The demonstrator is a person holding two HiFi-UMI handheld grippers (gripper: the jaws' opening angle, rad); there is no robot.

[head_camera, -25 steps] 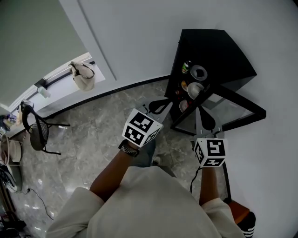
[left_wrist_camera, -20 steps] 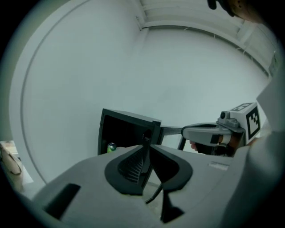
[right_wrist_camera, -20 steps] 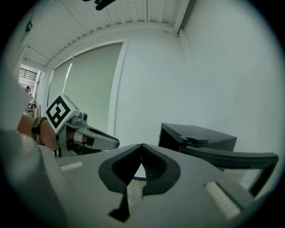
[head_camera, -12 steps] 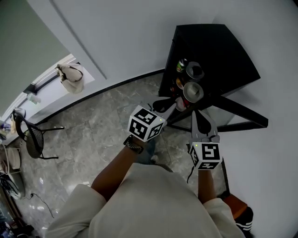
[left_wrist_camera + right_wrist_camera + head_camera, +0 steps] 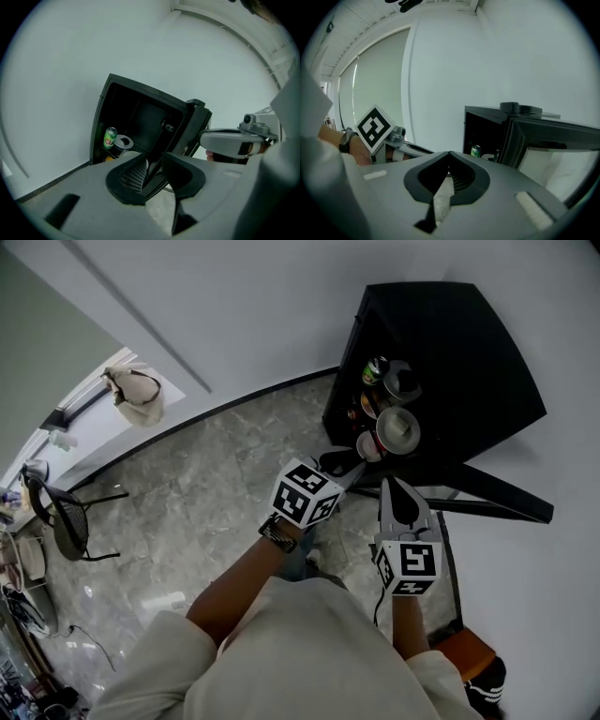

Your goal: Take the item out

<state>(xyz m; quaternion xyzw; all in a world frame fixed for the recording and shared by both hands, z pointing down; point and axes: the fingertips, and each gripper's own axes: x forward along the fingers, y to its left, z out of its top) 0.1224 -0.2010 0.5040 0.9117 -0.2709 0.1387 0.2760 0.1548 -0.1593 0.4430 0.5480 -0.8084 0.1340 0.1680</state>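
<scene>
Your left gripper (image 5: 339,463) is out in front of the low black box-shaped cabinet (image 5: 450,343), pointing at its open front and tipped a bit downward. It's rolled, so the marker cube sits corner-up in the head view. Its jaws have just been opening: in the left gripper view they stand apart with a clear gap and nothing between them, only the cabinet interior behind.

Your right gripper (image 5: 395,486) sits just beside it, lower in the head view and nearer the cabinet's swung-open glass-panelled door (image 5: 497,498). It has the same slight downward pitch, cube face up toward the head camera. Its jaws are clenched tip to tip in the right gripper view, with nothing caught in them.

Both forearms reach forward from your torso. There is a dark wristband (image 5: 278,533) on the left wrist.

The items are all inside the cabinet, untouched:
- green drink can (image 5: 376,369), upright at the back, near the wall side
- grey round cup (image 5: 401,382), just beside the can
- white round bowl (image 5: 398,430), nearer the opening and closest to your jaws

Which of these is the target I can't tell. Neither gripper touches the cabinet or its contents.

The cabinet stands on the grey marble floor (image 5: 206,474), against the white wall (image 5: 262,306).
</scene>
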